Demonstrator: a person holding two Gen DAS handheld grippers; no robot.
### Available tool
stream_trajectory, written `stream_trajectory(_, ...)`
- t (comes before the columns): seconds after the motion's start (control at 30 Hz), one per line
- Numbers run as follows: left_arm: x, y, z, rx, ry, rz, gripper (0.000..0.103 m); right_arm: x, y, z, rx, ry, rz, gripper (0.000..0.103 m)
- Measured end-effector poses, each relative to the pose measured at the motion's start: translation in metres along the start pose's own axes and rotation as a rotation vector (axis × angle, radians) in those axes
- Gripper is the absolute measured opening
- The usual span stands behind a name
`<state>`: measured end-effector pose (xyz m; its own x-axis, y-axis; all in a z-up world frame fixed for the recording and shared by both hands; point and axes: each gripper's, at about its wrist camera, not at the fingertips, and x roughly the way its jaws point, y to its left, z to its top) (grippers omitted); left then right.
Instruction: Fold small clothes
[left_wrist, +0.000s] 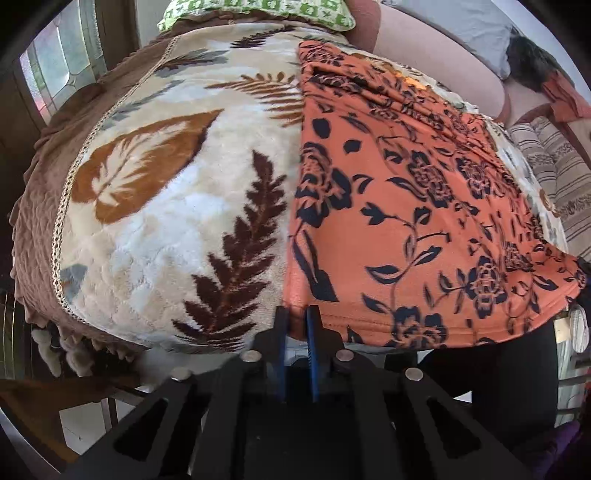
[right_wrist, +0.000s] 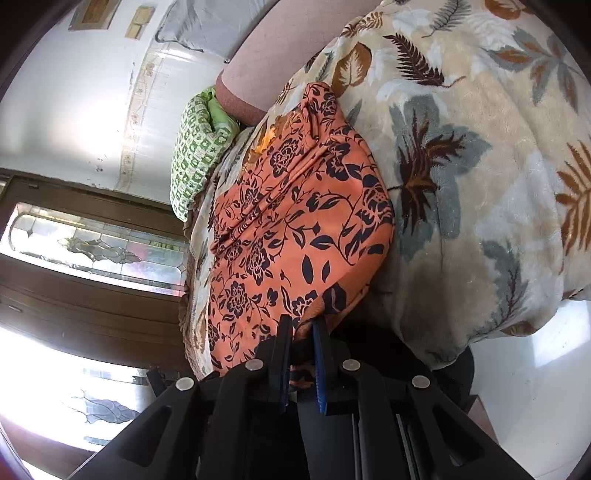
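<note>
An orange garment with a dark floral print (left_wrist: 417, 206) lies spread on a cream blanket with a leaf pattern (left_wrist: 166, 206). My left gripper (left_wrist: 297, 314) is shut on the garment's near left corner at the blanket's front edge. In the right wrist view the same orange garment (right_wrist: 295, 229) stretches away from the camera. My right gripper (right_wrist: 303, 326) is shut on its near hem, with a fold of orange cloth pinched between the blue pads. The far end of the garment is bunched in folds.
A green patterned pillow (left_wrist: 258, 11) sits at the head of the bed, also seen as the green pillow (right_wrist: 195, 147). A pink headboard or cushion (right_wrist: 258, 55) is behind it. A striped cushion (left_wrist: 554, 173) lies on the right. A wooden door with glass panes (right_wrist: 92, 243) stands beside the bed.
</note>
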<state>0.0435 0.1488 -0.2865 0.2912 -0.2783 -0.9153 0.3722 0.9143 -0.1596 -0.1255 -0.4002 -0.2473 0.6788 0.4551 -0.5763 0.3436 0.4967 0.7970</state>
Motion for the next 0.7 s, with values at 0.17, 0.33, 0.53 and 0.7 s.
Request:
stream_trajectory(0.17, 0.002, -0.005, 0.006, 0.002, -0.03, 0.019, 0.062, 0.001, -0.002, -0.001, 0.006, 0.005, 0.0, 0.012)
stream_trajectory(0.33, 0.027, -0.012, 0.011, 0.01, 0.029, -0.051, 0.036, -0.001, -0.005, 0.0, 0.021, 0.004, -0.006, 0.012)
stream_trajectory(0.53, 0.032, -0.007, 0.012, -0.004, 0.042, -0.061, 0.009, 0.0, -0.004, 0.0, 0.02, 0.008, -0.009, 0.012)
stream_trajectory(0.7, 0.014, 0.002, 0.017, -0.038, 0.01, -0.139, 0.008, -0.007, 0.009, 0.01, -0.005, -0.006, 0.012, 0.012)
